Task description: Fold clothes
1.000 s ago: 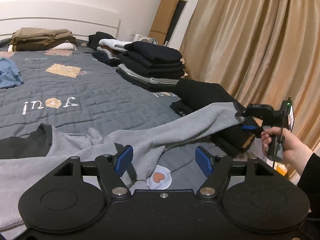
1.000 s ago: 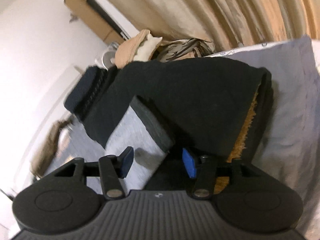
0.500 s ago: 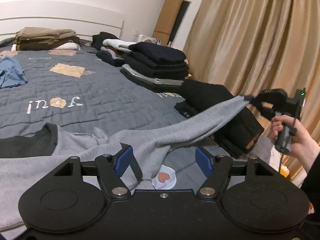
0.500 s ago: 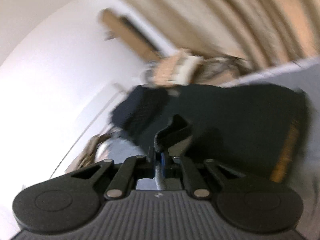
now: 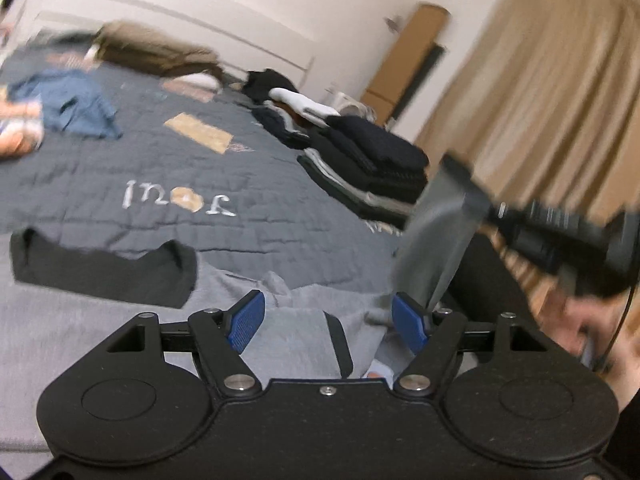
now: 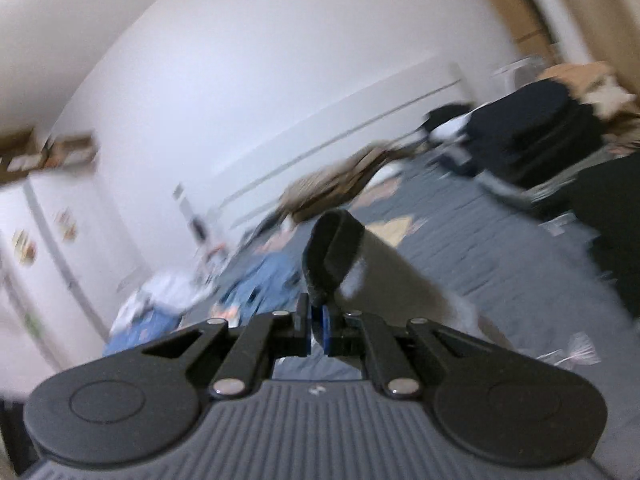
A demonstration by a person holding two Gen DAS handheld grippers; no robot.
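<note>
While my right gripper (image 6: pixel 316 330) pinches the grey sweatshirt's (image 5: pixel 120 320) dark-cuffed sleeve (image 6: pixel 360 264) at frame centre, my left gripper (image 5: pixel 328 322) hangs spread wide over the sweatshirt, lower frame, on the bed (image 5: pixel 160 184).

left tool (image 5: pixel 327 322) open, grey sweatshirt (image 5: pixel 288 344) beneath

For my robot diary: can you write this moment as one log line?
step: fold sleeve | right gripper: shut on grey sleeve, lifted | left gripper: open above grey sweatshirt
</note>
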